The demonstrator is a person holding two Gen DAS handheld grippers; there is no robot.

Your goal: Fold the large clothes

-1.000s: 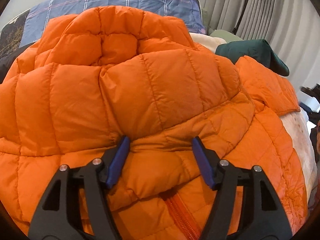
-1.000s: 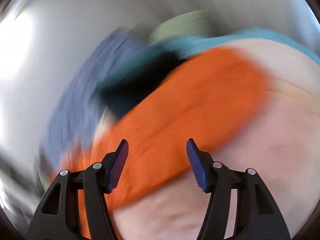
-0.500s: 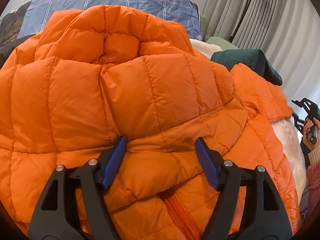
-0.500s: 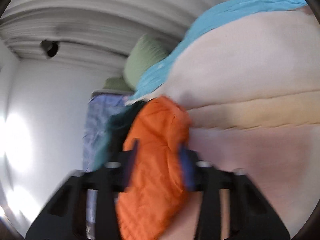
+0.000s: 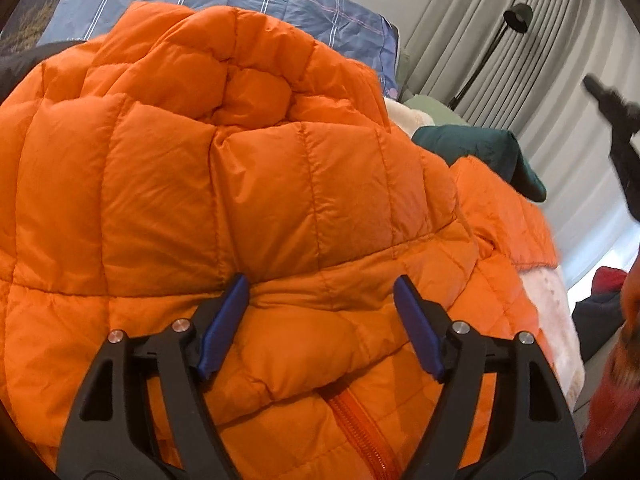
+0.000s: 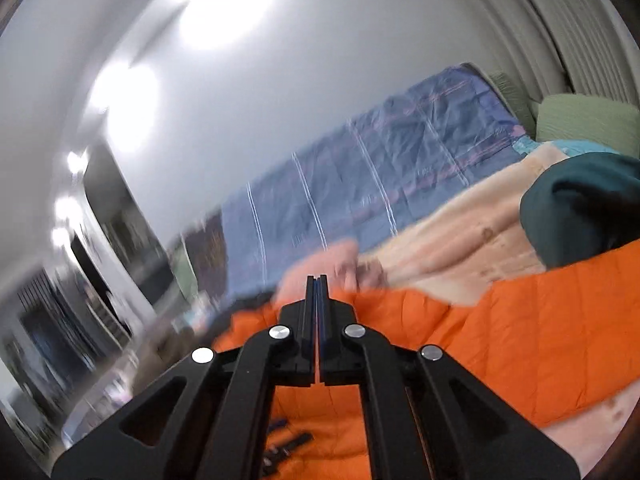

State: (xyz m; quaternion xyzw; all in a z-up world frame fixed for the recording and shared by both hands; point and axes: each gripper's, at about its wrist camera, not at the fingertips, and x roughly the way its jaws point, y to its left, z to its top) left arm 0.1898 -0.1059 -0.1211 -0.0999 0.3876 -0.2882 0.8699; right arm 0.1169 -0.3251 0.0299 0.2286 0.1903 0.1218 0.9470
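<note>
Orange quilted down fills nearly everything ahead of my left gripper (image 5: 320,304): the puffer jacket (image 5: 248,184) lies heaped on the bed, its collar bunched up beyond my fingertips and its zipper (image 5: 360,432) running back beneath the gripper toward me. My left jaws stand wide apart, the blue pads (image 5: 224,320) resting against a soft fold of the jacket on either side without pinching it. Past the jacket, farther out, lies a blue plaid pillow (image 5: 248,4), and off to the right of my fingers a dark green garment (image 5: 476,152) sits on the cream blanket (image 5: 556,320), just beyond one orange sleeve.

My right gripper (image 6: 317,284) is pressed fully together, pad against pad, and I can see nothing caught between them. It hangs above the jacket (image 6: 520,328), which spreads below and to the right of its fingers. The same green garment (image 6: 584,208) lies to the far right, the plaid pillow (image 6: 380,176) ahead. That view is blurred on its left side.
</note>
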